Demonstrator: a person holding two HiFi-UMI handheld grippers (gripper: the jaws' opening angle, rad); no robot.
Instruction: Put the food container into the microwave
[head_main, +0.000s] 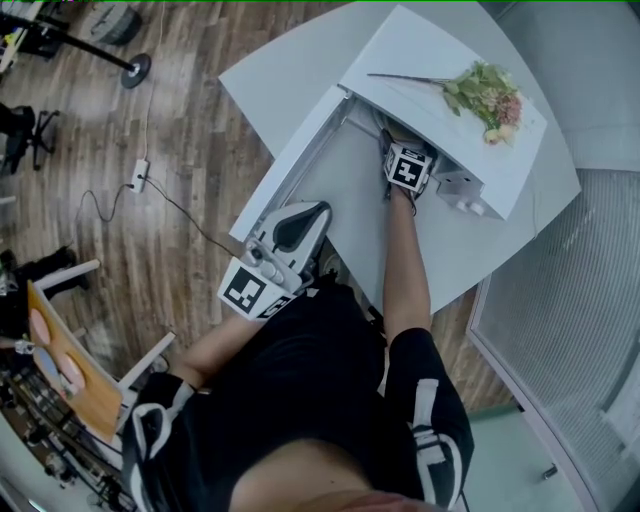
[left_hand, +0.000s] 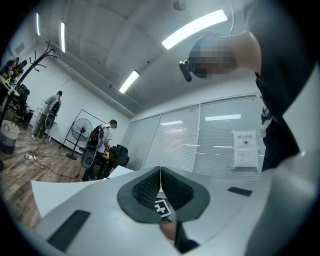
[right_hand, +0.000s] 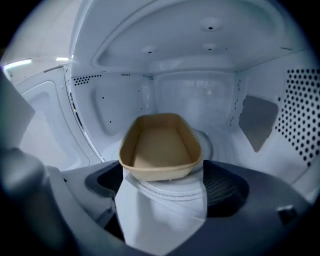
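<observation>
The beige food container (right_hand: 160, 147) is empty and sits inside the white microwave cavity (right_hand: 200, 95), over the round turntable (right_hand: 207, 145). My right gripper (right_hand: 162, 177) reaches into the cavity with its dark pads (right_hand: 227, 187) against the container's near end, shut on it. In the head view the right gripper's marker cube (head_main: 408, 168) shows at the mouth of the microwave (head_main: 440, 60), and its jaws are hidden inside. The microwave door (head_main: 300, 150) hangs open to the left. My left gripper (left_hand: 160, 172) is shut on nothing, held back near my body (head_main: 290, 240).
A bunch of flowers (head_main: 485, 95) lies on top of the microwave. The microwave stands on a white table (head_main: 280, 70). In the left gripper view, people (left_hand: 105, 135) and a standing fan (left_hand: 80, 132) are far off across the room. A power strip and cable (head_main: 140, 178) lie on the wooden floor.
</observation>
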